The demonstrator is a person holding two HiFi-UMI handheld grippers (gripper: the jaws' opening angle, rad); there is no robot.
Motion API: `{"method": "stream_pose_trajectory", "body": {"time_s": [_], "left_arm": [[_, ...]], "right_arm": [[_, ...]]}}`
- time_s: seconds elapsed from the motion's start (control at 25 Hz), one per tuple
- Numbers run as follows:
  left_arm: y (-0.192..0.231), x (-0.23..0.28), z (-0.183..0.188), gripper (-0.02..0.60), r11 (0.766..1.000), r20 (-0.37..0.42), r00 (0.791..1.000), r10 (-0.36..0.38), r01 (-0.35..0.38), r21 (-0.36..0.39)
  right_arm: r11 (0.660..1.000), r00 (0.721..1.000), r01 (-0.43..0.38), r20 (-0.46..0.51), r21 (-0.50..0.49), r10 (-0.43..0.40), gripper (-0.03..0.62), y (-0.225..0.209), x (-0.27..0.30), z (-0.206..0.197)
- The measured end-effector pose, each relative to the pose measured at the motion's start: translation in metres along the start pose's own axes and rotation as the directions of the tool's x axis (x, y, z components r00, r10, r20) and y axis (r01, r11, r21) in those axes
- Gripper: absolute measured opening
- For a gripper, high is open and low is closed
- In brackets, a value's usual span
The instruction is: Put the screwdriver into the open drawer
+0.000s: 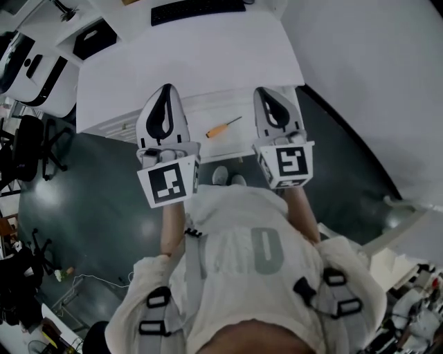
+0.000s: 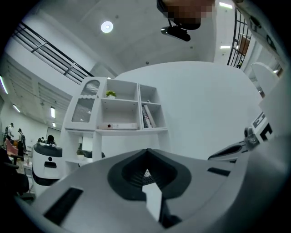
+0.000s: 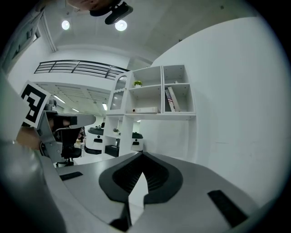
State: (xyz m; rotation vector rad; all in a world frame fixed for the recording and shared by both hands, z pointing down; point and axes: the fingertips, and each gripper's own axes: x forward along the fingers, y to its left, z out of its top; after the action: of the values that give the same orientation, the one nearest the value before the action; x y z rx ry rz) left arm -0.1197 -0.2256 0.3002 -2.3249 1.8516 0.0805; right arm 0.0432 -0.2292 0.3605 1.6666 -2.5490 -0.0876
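An orange-handled screwdriver (image 1: 223, 128) lies flat in the open white drawer (image 1: 232, 144) below the table's front edge. My left gripper (image 1: 166, 90) is held up above the drawer's left part, shut and empty, its tips meeting in the left gripper view (image 2: 146, 151). My right gripper (image 1: 266, 91) hovers over the drawer's right end, also shut with nothing in it (image 3: 142, 155). The screwdriver sits between the two grippers in the head view, touching neither. Both gripper views look level across the room and show neither drawer nor screwdriver.
The white table (image 1: 194, 62) carries a black keyboard (image 1: 197, 10) at its far edge. Black office chairs (image 1: 34, 145) stand on the dark floor to the left. A white shelf unit (image 2: 118, 109) (image 3: 154, 95) stands against a curved white wall ahead.
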Motion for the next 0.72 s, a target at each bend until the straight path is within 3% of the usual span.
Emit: {"method": "stream_pose_trajectory", "body": {"time_s": [0.28, 0.72], "left_arm": [[0.013, -0.006, 0.002, 0.005, 0.999, 0.012, 0.999, 0.049, -0.049, 0.022], [0.023, -0.009, -0.009, 0.005, 0.997, -0.033, 0.997, 0.065, -0.064, 0.043]], "right_arm": [[1.0, 1.0, -0.021, -0.002, 0.008, 0.021, 0.005, 0.004, 0.003, -0.001], [1.0, 1.0, -0.023, -0.003, 0.007, 0.023, 0.005, 0.003, 0.001, -0.003]]}}
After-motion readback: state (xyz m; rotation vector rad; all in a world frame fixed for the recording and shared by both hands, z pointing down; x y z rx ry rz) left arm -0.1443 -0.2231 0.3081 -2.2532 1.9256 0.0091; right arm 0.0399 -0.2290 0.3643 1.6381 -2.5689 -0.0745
